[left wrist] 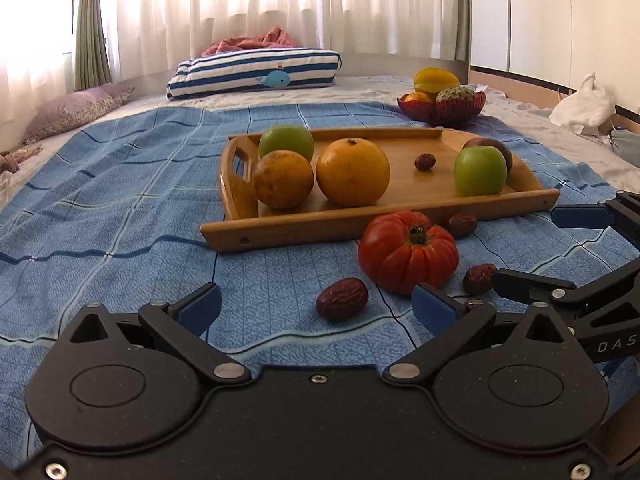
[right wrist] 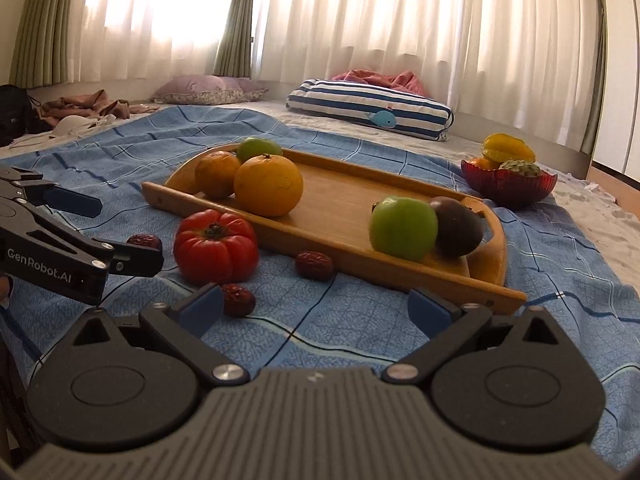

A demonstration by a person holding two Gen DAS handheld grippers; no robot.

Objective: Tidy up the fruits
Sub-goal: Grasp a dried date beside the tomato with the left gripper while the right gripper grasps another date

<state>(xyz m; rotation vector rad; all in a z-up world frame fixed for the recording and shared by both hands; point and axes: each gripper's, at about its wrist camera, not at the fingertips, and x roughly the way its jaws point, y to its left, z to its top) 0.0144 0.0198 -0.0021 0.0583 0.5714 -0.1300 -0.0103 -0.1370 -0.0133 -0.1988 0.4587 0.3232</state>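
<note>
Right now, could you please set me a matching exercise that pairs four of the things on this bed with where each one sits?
Things:
1. red tomato
2. star fruit
3. large orange
4. striped pillow

Places:
A. in the red bowl
B. on the wooden tray
C. on the blue blanket, in front of the tray
D. at the far end of the bed, near the curtains

Pairs: 1-C, 2-A, 3-B, 4-D

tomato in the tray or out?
Out. The red tomato sits on the blue blanket, just in front of the wooden tray's near rim, stem up.
</note>
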